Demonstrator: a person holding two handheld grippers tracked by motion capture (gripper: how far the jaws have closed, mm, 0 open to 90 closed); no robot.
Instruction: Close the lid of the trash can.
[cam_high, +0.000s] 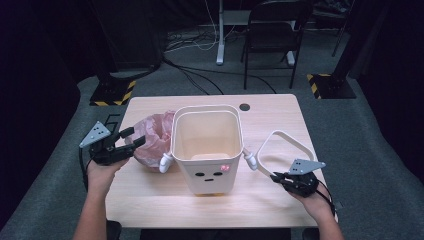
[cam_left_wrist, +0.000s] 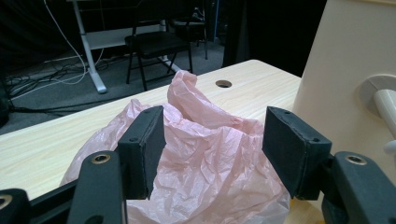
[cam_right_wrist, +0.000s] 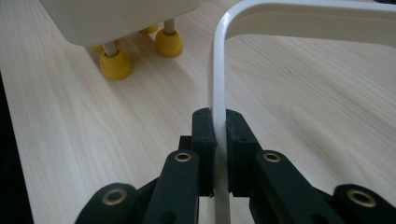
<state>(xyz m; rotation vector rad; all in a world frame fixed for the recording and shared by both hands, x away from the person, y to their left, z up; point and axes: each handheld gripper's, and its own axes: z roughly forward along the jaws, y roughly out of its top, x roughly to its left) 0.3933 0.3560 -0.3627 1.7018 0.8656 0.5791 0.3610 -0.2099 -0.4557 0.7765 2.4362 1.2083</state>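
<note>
Seen from the high view, on the pale wooden table (cam_high: 150, 200):

At nine o'clock, left gripper (cam_high: 131, 139), black, held in the left hand (cam_high: 102, 171), jaws spread apart, nothing pressed between them. Just past its tips, crumpled pink plastic bag (cam_high: 152, 140), lying on the tabletop and touching the left wall of the bin. In the left gripper view, bag (cam_left_wrist: 210, 154) bulging up between and beyond the two black pads (cam_left_wrist: 142, 149), neither pad seen pressing on it; bin wall (cam_left_wrist: 345, 70) close at three o'clock.

At centre, cream rectangular plastic bin with a small face on its front (cam_high: 207, 175), upright, open at the top, a white stub arm sticking out at each side.

At four o'clock, white rounded-rectangle plastic ring frame (cam_high: 285, 136), tilted, one end near the bin's right stub arm, its near edge clamped at five o'clock by the right gripper (cam_high: 276, 176), held in the right hand (cam_high: 312, 200). In the right gripper view, jaws together on the thin white bar of the frame (cam_right_wrist: 218, 70), bar running up toward twelve o'clock and bending right; yellow round feet of the bin (cam_right_wrist: 114, 63) at eleven o'clock, resting on the wood.
</note>
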